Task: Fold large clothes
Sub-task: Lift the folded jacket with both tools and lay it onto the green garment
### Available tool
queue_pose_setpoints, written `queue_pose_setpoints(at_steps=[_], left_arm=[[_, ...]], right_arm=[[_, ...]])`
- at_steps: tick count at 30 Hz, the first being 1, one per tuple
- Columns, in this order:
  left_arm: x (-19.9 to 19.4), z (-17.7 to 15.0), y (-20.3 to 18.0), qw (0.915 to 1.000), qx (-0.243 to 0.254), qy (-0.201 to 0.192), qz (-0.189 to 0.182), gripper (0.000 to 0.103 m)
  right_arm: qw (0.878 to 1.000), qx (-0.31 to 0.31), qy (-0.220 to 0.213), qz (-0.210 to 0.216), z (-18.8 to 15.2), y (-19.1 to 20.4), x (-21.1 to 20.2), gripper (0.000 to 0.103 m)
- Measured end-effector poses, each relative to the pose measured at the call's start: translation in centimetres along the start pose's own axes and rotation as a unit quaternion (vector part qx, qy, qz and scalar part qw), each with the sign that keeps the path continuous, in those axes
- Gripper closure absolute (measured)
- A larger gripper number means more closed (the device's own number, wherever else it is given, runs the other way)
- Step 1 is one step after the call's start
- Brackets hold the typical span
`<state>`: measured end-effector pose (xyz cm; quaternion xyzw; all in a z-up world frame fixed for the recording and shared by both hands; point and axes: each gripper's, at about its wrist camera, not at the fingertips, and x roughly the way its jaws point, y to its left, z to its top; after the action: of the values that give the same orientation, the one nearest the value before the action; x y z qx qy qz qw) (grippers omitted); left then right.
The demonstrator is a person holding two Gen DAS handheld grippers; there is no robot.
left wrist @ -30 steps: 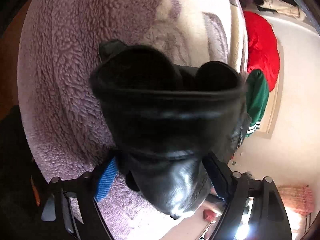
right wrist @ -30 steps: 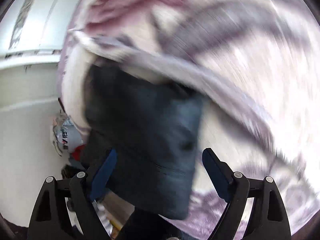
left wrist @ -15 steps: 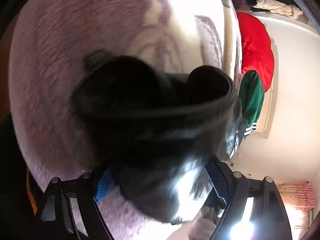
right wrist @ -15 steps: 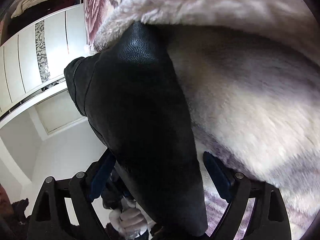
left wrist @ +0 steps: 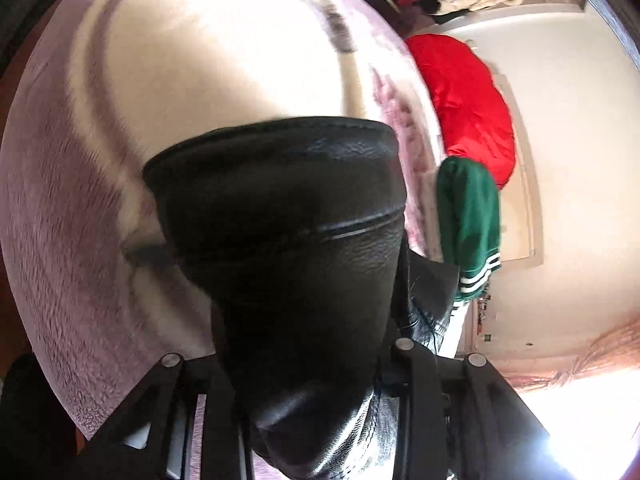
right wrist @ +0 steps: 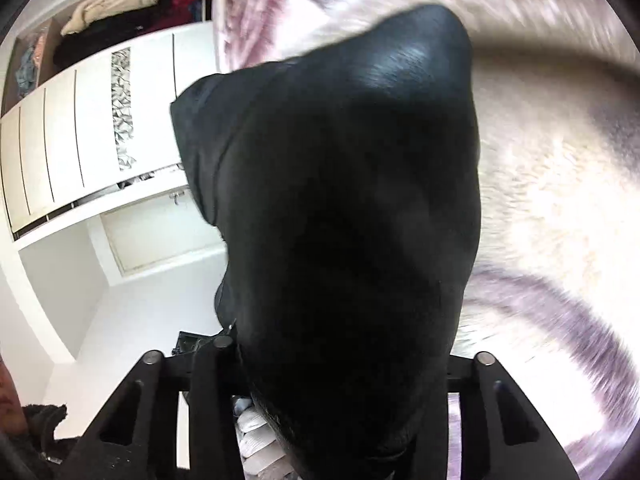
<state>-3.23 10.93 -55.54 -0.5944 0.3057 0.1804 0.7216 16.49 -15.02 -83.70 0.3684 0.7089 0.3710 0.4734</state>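
A black leather garment (left wrist: 292,248) fills the middle of the left wrist view, bunched between the arms of my left gripper (left wrist: 308,344), which is shut on it; the fingertips are hidden under the leather. The same black leather garment (right wrist: 344,208) fills the right wrist view, and my right gripper (right wrist: 340,356) is shut on it, fingertips hidden. Behind it lies a fluffy pink and white blanket (left wrist: 120,120), which also shows in the right wrist view (right wrist: 552,184).
A red garment (left wrist: 464,96) and a green garment with white stripes (left wrist: 468,216) lie at the blanket's far edge. A white wardrobe (right wrist: 92,132) with clothes on its top shelf stands to the left in the right wrist view. A window glares at lower right (left wrist: 580,420).
Both grippers have closed on the black leather garment; the blue pads seen earlier are hidden now. The garment has drawn closer to both cameras, and both views have swung.
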Motion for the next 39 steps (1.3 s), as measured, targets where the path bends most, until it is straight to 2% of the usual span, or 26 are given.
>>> queue_pose_setpoints(at_steps=[6, 9, 12, 15, 21, 26, 30, 31, 33, 35, 37, 39], left_arm=[[-2.5, 2.1, -6.1, 0.999, 0.034, 0.002, -0.029, 0.076], [-2.3, 3.7, -10.2, 0.9975, 0.051, 0.003, -0.05, 0.076], [0.0, 6.0, -14.5, 0.9958, 0.052, 0.016, -0.073, 0.076], [4.2, 8.7, -20.2, 0.9925, 0.072, 0.031, -0.094, 0.076], [13.4, 12.3, -30.4, 0.9844, 0.101, 0.047, -0.136, 0.076], [24.0, 16.0, -36.6, 0.9809, 0.093, 0.05, -0.163, 0.075], [31.0, 17.2, -37.6, 0.9814, 0.091, 0.056, -0.159, 0.075], [32.8, 17.3, -37.3, 0.9821, 0.09, 0.061, -0.153, 0.075], [35.4, 17.3, -35.7, 0.9827, 0.09, 0.071, -0.146, 0.073], [37.1, 17.1, -34.5, 0.9813, 0.087, 0.087, -0.148, 0.072], [37.5, 17.7, -34.9, 0.98, 0.095, 0.096, -0.146, 0.069], [37.3, 18.2, -35.2, 0.9774, 0.098, 0.12, -0.144, 0.065]], right_arm=[[0.999, -0.016, -0.032, 0.023, -0.3, 5.5, -2.3, 0.062], [0.998, -0.027, -0.051, 0.036, 0.5, 9.0, -6.0, 0.062], [0.996, -0.045, -0.078, 0.03, 2.7, 12.8, -8.6, 0.062], [0.993, -0.056, -0.107, 0.018, 5.9, 16.0, -11.5, 0.062], [0.982, -0.08, -0.172, 0.005, 16.3, 21.5, -18.4, 0.062], [0.973, -0.104, -0.204, -0.013, 28.5, 24.3, -23.0, 0.062], [0.975, -0.113, -0.188, -0.021, 38.7, 24.5, -24.0, 0.062], [0.977, -0.112, -0.18, -0.026, 41.7, 23.6, -23.9, 0.062], [0.98, -0.108, -0.16, -0.038, 45.4, 21.6, -23.3, 0.062], [0.983, -0.101, -0.145, -0.048, 47.7, 19.4, -22.7, 0.062], [0.985, -0.088, -0.137, -0.056, 48.9, 17.1, -22.4, 0.061], [0.987, -0.078, -0.127, -0.057, 50.0, 16.6, -22.4, 0.053]])
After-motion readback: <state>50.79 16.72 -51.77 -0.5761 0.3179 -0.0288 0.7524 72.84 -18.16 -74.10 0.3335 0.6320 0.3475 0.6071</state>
